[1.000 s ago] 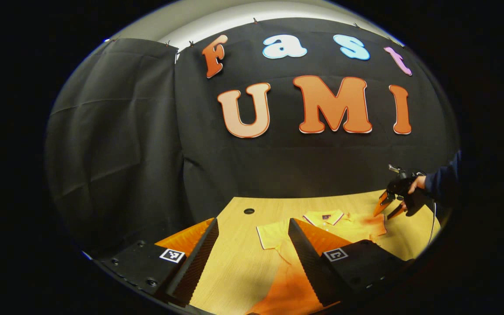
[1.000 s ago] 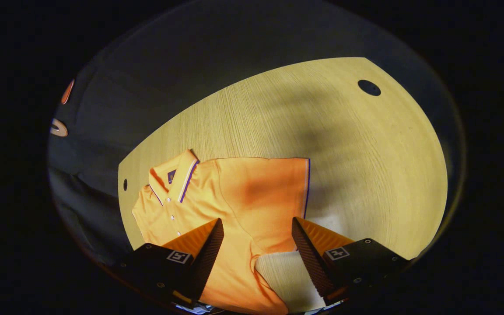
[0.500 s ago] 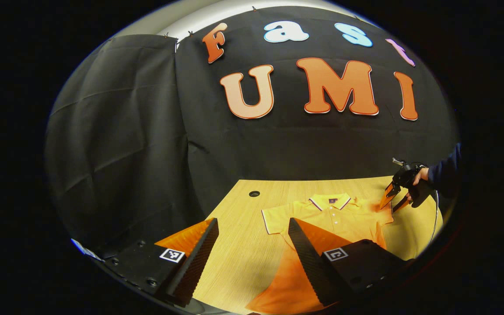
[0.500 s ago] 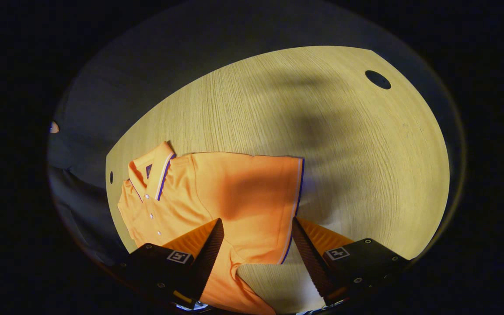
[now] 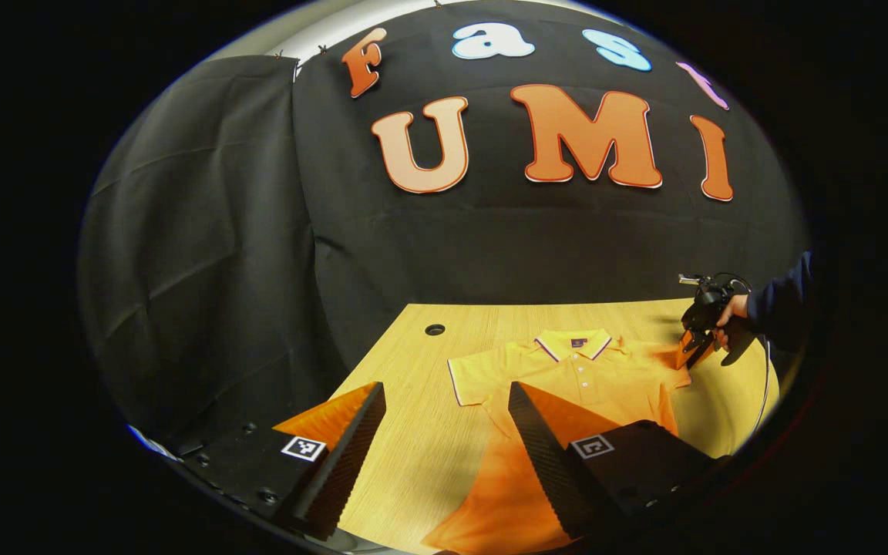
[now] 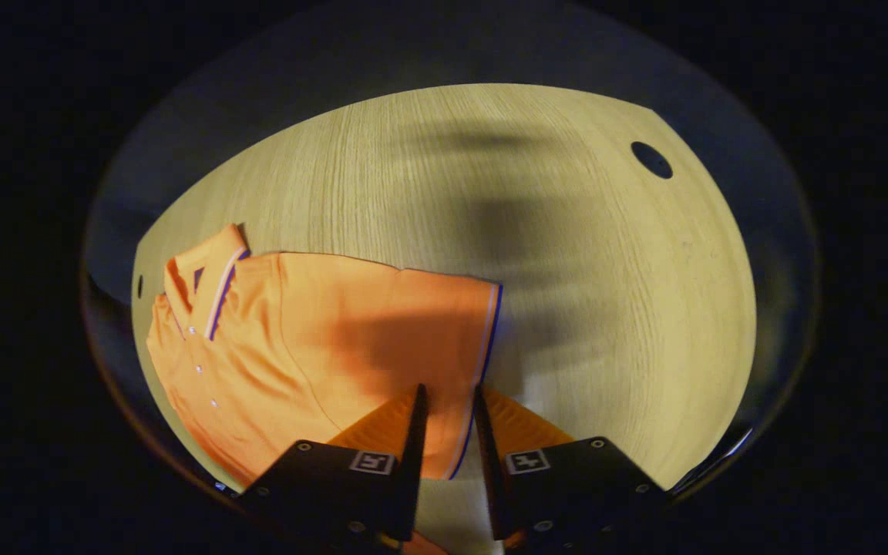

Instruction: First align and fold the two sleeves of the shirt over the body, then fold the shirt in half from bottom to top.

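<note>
- Shirt (image 5: 583, 378) lies flat on the worktop (image 5: 413, 455), collar (image 5: 575, 344) toward the booth wall.
- Left tongs (image 5: 444, 447) at the near edge, hem end below them.
- Right tongs (image 6: 446, 432) at the shirt's far-right sleeve (image 6: 444, 339), straddling its cuff edge.
- Hole (image 5: 435, 330) in worktop back-left of the shirt.

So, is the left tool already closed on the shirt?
No, in the left gripper view the left tool stands wide open above the table, with the shirt lying flat beyond it.
</note>
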`<state>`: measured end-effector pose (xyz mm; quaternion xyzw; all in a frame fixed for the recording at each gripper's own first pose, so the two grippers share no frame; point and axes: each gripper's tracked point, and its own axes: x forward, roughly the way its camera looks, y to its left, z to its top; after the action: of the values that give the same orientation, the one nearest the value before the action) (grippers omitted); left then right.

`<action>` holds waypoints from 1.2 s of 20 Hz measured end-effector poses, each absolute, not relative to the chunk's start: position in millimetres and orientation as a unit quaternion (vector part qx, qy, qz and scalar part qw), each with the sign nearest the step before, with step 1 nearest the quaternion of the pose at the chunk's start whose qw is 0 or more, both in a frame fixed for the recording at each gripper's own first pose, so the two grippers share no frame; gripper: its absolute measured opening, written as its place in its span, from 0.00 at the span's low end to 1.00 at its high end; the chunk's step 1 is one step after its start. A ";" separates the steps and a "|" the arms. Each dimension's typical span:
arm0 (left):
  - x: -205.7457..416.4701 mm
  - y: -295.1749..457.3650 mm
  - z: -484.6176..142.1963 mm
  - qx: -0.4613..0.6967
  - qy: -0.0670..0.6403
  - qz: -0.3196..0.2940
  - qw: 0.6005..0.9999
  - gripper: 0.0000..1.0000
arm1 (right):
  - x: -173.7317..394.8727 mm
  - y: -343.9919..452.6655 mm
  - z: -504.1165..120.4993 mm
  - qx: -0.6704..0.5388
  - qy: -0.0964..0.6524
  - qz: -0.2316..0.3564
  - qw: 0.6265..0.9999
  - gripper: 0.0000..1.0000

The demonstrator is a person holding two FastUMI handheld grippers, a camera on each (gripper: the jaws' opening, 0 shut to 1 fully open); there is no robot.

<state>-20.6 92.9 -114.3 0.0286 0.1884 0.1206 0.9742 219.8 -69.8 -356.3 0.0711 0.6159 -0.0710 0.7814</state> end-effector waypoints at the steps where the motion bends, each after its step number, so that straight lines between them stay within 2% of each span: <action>1: -19.1 93.6 -118.2 0.025 0.191 0.120 0.974 0.99 | 222.3 -64.6 -359.1 0.055 0.608 -0.053 0.790 0.31; 2: -16.9 94.0 -119.9 0.022 0.194 0.119 0.973 0.99 | 222.0 -62.0 -354.7 0.043 0.603 -0.052 0.795 0.36; 3: -16.5 95.1 -121.8 0.019 0.196 0.118 0.973 0.99 | 221.9 -60.0 -356.2 0.040 0.600 -0.046 0.798 0.17; 4: -16.3 96.7 -121.8 0.015 0.197 0.118 0.973 0.99 | 221.9 -58.6 -354.2 0.045 0.602 -0.043 0.796 0.03; 5: -16.6 98.7 -122.7 0.012 0.197 0.119 0.973 0.99 | 222.5 -59.1 -354.5 0.052 0.605 -0.041 0.794 0.09; 6: -16.9 100.6 -122.7 0.011 0.197 0.119 0.973 0.99 | 224.1 -60.7 -353.4 0.069 0.605 -0.045 0.792 0.09; 7: -17.3 102.8 -124.6 0.011 0.197 0.121 0.973 0.99 | 225.8 -56.2 -346.6 0.078 0.598 -0.040 0.797 0.04; 13: -17.3 120.0 -132.7 0.001 0.206 0.131 0.970 0.99 | 239.9 -28.3 -305.5 0.113 0.556 -0.011 0.823 0.03; 18: -22.4 139.6 -143.0 -0.017 0.217 0.148 0.965 0.99 | 246.8 19.1 -272.1 0.090 0.537 0.043 0.838 0.03; 22: -28.4 148.0 -148.9 -0.030 0.220 0.154 0.963 0.99 | 244.2 64.4 -259.8 0.083 0.538 0.084 0.834 0.03; 24: -30.3 153.1 -155.0 -0.036 0.226 0.156 0.961 1.00 | 239.1 91.8 -252.8 0.108 0.539 0.112 0.828 0.13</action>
<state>-30.3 153.1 -155.0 -0.0365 0.2260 0.1559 0.9609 239.1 91.8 -252.8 0.1080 0.5393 0.1119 0.8277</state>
